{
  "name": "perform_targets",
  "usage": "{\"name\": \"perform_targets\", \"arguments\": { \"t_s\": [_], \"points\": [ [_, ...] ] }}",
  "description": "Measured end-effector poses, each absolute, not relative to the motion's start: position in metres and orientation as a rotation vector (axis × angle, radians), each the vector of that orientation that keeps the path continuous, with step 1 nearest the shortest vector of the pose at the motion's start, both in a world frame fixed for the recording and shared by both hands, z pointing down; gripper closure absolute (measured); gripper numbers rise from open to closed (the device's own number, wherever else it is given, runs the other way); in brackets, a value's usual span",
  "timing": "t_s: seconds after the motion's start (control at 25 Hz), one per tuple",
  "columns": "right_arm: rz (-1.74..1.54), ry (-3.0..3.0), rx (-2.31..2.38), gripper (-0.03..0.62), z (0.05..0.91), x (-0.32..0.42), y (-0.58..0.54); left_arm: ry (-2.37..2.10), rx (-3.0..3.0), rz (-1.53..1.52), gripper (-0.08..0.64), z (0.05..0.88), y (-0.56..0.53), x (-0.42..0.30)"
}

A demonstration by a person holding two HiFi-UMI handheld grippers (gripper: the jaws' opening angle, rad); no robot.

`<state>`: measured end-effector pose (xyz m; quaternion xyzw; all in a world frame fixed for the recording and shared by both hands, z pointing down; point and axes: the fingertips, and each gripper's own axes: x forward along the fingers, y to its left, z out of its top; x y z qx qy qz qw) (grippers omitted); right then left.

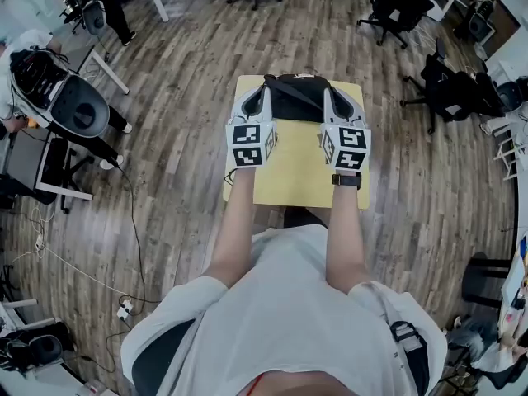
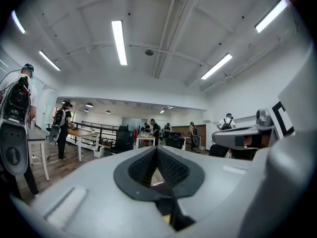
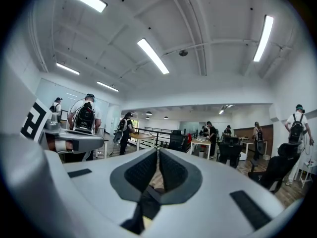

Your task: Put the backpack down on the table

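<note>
Table [image 1: 297, 176] under backpack [image 1: 297, 97], head view only

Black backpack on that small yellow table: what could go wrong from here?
The black fabric backpack lies at the far edge of the small yellow table; a nudge might tip it onto the wooden floor. The left tongs and right tongs are shut beside it, with a dark strip low between each pair of jaws, perhaps a strap; drawing back might drag the bag.

Head view overlooks table [image 1: 297, 184]; gripper views look level.
</note>
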<state>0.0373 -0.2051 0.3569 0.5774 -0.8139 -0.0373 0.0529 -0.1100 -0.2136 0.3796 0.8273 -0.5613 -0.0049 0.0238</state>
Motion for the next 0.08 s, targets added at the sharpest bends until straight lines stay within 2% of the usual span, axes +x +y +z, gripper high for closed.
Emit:
{"name": "perform_targets", "arguments": {
  "t_s": [0.08],
  "points": [
    [-0.111,-2.471,1.743,0.569,0.3609,0.034,-0.2073,-1.723,2.557,-0.008,0.549,0.3847,-0.2153,-0.1104]
  ]
}}
